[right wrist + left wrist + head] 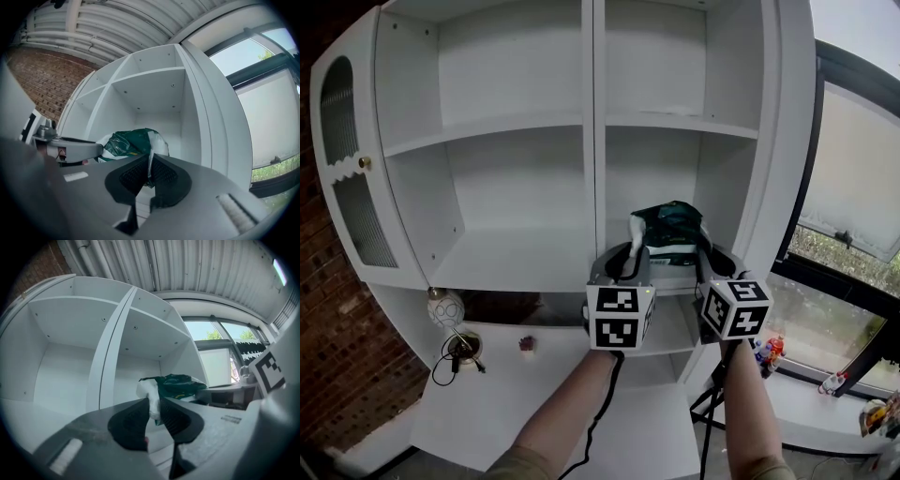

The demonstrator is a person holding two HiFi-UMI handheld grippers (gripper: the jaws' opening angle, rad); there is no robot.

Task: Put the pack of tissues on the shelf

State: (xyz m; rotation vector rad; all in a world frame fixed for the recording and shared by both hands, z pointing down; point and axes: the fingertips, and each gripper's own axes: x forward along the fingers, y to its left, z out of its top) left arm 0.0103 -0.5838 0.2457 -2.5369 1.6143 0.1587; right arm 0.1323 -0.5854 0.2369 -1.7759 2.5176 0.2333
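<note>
The pack of tissues is a green and white plastic-wrapped bundle, held in the air in front of the white shelf unit's lower right compartment. My left gripper is shut on the pack's white left end. My right gripper is shut on the thin wrapper edge at the pack's right end. Between the two grippers the green body of the pack sags slightly. Both grippers point about level toward the shelf.
The shelf unit has several open white compartments and an opened door at the left. Below, a white counter carries a small round lamp with a black cable and a small dark object. A window stands at the right.
</note>
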